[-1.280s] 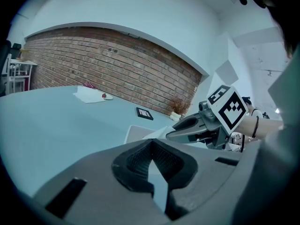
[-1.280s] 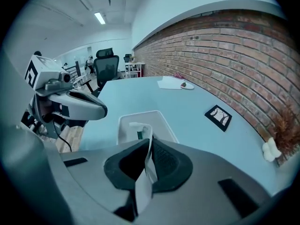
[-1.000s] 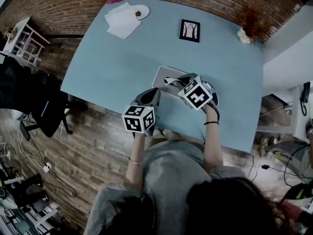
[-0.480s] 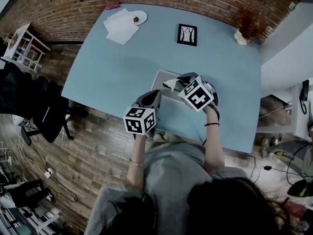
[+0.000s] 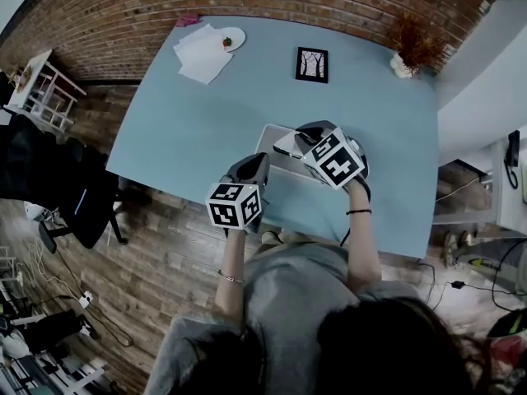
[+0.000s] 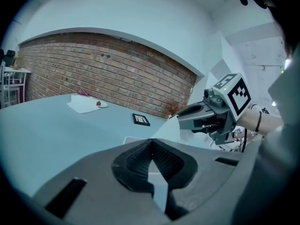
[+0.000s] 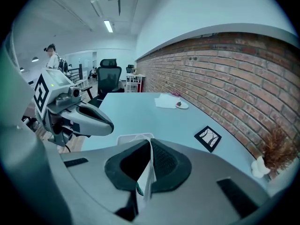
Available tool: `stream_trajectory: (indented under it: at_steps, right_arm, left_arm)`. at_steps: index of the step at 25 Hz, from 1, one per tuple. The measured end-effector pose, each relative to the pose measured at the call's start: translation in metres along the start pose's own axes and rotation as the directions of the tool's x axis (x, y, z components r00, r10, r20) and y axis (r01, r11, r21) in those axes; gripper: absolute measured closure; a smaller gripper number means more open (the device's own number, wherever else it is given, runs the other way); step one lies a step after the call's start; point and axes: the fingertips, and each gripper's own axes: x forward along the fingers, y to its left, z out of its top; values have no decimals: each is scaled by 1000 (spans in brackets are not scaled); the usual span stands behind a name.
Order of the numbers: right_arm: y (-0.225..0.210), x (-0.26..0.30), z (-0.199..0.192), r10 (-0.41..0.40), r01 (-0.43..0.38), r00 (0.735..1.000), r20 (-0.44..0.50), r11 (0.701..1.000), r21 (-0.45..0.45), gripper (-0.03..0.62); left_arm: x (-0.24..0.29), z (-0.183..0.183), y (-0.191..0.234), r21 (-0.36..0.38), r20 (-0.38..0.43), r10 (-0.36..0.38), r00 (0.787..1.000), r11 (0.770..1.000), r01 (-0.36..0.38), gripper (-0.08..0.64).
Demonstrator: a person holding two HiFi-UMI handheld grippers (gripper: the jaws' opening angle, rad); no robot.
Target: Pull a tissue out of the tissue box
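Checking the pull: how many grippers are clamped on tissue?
1: the right gripper, shut on the tissue over the tissue box. The left gripper is shut, empty.

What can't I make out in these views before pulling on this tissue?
- The opening of the tissue box: in the head view the right gripper covers it, and in each gripper view that gripper's own jaws block it.
- Whether the tissue is free of the box: its lower end sits behind the jaws in both gripper views.
- The red item on the plate: too small to identify in any view.
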Motion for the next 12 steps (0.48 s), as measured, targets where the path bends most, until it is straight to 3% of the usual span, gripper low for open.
stream_trajectory:
  at_steps: [12]
  right_arm:
    - [-3,-19,4,-23,23,999,31,1000,3,591]
  left_arm:
    - [-3,12,-7,17,30,-15,999,1000,14,557]
